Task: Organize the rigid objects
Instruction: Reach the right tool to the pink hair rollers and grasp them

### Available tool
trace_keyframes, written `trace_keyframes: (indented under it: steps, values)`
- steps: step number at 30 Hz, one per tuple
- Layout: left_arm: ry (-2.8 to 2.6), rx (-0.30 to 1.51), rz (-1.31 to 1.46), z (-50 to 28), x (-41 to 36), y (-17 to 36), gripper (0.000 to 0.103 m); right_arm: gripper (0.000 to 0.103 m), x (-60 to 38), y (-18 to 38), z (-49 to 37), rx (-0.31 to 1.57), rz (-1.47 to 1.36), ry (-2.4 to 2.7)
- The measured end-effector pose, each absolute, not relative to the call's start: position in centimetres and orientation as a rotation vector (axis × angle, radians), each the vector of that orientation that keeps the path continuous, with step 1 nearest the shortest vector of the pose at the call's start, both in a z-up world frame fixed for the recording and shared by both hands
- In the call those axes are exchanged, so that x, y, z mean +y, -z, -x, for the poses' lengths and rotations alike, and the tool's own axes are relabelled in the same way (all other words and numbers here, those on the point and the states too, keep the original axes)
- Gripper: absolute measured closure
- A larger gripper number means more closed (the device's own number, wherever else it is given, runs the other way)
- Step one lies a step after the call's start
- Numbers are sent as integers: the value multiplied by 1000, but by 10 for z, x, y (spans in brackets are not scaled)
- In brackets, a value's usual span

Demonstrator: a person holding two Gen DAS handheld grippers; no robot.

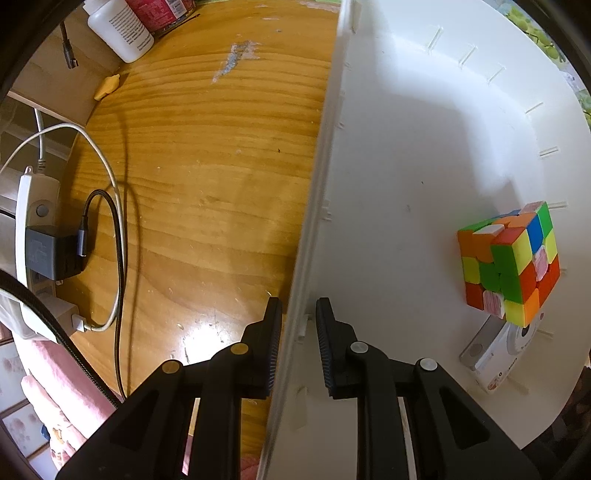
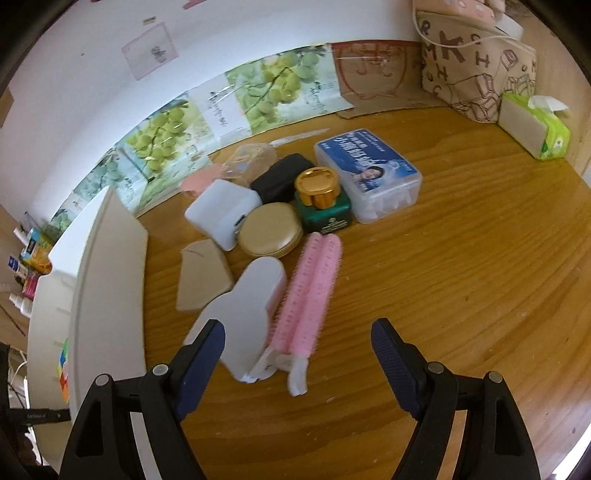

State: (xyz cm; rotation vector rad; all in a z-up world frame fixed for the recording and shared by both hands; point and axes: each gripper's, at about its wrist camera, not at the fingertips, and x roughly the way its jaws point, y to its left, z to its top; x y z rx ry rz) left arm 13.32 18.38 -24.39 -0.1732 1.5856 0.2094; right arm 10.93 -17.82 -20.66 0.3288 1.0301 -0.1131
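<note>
Lying at the far left of the left wrist view: a power strip (image 1: 26, 236) with a black charger (image 1: 55, 254) and cables plugged in, on the wooden counter (image 1: 207, 177); a white bottle (image 1: 120, 29) standing further back

Clamping the wall of the white bin (image 1: 314, 206) between the fingers of the left gripper (image 1: 295, 314), one finger outside over the counter, the other inside, pointing down

Sitting inside the bin at the right: a puzzle cube (image 1: 509, 264), scrambled, touching a small white box (image 1: 495, 365) beside it

Showing the same bin (image 2: 107, 273) at the left of the right wrist view, blurred

Hovering over the counter with the right gripper (image 2: 297, 347), fingers standing wide apart, nothing between the pads

Lying just ahead of those fingers: a white plastic piece (image 2: 243, 317) touching a pink hair roller (image 2: 310, 295)

Crowding together further back, left to right: a beige wedge (image 2: 201, 277), a white case (image 2: 221, 212), a gold round tin (image 2: 269, 229), a black pouch (image 2: 282, 177), a green jar with a gold lid (image 2: 323, 201), a clear box with a blue label (image 2: 367, 173)

Standing at the far right corner: a green tissue pack (image 2: 535, 125), well apart from the pile
</note>
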Motion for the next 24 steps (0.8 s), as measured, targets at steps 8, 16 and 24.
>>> trace_keyframes:
  steps: [8,16,24]
  values:
    - [-217,1586,177,-133,184,247,81,34,-190,210,-119,1027,-333,146]
    - [-226,1587,185,-131,186,250,81,49,-188,215,-127,1053,-307,127]
    - [-227,1587,195,-128,189,253,81,68,-177,215,-133,1074,-266,108]
